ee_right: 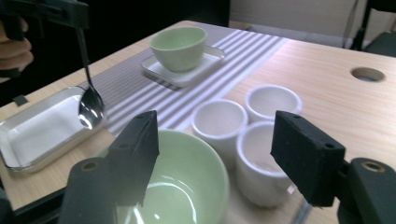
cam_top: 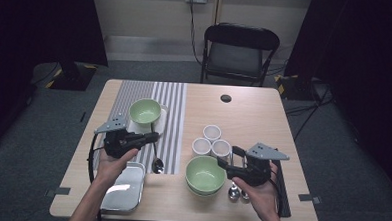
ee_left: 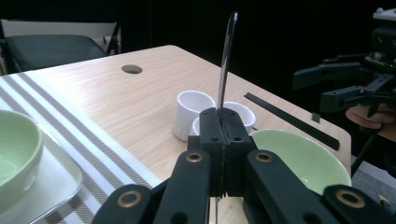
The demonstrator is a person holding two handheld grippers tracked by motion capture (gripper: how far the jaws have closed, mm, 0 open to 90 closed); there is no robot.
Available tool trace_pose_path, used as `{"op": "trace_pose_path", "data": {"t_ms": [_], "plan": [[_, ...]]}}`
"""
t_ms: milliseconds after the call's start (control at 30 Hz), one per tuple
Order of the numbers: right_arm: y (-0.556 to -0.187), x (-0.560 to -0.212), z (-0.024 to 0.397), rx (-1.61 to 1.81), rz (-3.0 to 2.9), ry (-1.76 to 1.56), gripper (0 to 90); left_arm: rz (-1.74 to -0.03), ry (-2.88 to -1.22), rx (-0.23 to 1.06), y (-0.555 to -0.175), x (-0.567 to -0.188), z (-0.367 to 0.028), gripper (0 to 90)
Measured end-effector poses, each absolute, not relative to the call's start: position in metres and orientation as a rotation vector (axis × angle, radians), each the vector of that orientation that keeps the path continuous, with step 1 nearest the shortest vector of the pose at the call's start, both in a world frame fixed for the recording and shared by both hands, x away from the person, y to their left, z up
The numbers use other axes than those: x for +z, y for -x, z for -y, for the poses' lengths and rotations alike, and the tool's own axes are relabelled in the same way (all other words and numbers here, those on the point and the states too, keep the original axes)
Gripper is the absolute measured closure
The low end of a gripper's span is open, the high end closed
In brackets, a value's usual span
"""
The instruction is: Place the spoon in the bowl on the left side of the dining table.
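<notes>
Spoon [ee_left: 227, 56] bowl hidden behind the shut left claw [ee_left: 224, 135] (handle alone showing)

Pale greens, whites and stripes on light wood

Two bowls [cam_top: 206, 173] [cam_top: 145, 111] are pale green, three cups [cam_top: 212, 132] white, the mat [cam_top: 171, 114] grey with white stripes, the table [cam_top: 248, 118] light wood, the spoon [ee_right: 90, 109] shiny silver, both grippers [cam_top: 153, 137] [cam_top: 230, 158] black.

On the table [cam_top: 244, 112], a striped runner [cam_top: 171, 104] lies along the left half. A bowl [cam_top: 145, 111] sits on a small tray [cam_top: 161, 120] on the runner. A metal tray [cam_top: 125, 187] lies at the near left corner. Three cups [cam_top: 211, 141] stand right of the runner, touching one another. A second bowl [cam_top: 205, 174] sits directly in front of the cups. A chair [cam_top: 239, 52] stands behind the table.
</notes>
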State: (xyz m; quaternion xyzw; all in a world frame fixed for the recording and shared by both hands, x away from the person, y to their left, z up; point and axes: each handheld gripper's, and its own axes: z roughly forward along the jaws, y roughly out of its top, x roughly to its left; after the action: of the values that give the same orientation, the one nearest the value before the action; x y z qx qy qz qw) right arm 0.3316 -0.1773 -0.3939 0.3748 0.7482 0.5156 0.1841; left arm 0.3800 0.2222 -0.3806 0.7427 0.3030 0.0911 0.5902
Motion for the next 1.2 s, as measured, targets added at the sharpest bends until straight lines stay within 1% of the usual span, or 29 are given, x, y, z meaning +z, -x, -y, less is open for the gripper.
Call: {"op": "trace_pose_path", "data": {"t_ms": [400,500,533,833,1000,1200], "plan": [[-0.333,-0.417,0.230,1.341,-2.041,-1.237,25.4,-0.740,-1.714,0.235,-0.395,-0.375,-0.230,89.9],[-0.335,-0.427,0.251,1.288,-1.978,-1.331,22.8,-0.739,-1.712,0.237,-0.399,-0.373,-0.232,89.9],[-0.335,-0.427,0.251,1.288,-1.978,-1.331,22.8,-0.749,-1.705,0.239,-0.400,-0.373,-0.231,89.9],[-0.338,-0.454,0.295,1.140,-1.966,-1.478,20.8,-0.766,-1.702,0.252,-0.413,-0.369,-0.236,89.9],[-0.336,-0.471,0.313,1.057,-1.959,-1.537,20.5,-0.782,-1.684,0.255,-0.421,-0.367,-0.238,89.9],[-0.340,-0.483,0.320,0.997,-1.982,-1.562,19.9,-0.798,-1.664,0.259,-0.431,-0.363,-0.238,89.9]]}}
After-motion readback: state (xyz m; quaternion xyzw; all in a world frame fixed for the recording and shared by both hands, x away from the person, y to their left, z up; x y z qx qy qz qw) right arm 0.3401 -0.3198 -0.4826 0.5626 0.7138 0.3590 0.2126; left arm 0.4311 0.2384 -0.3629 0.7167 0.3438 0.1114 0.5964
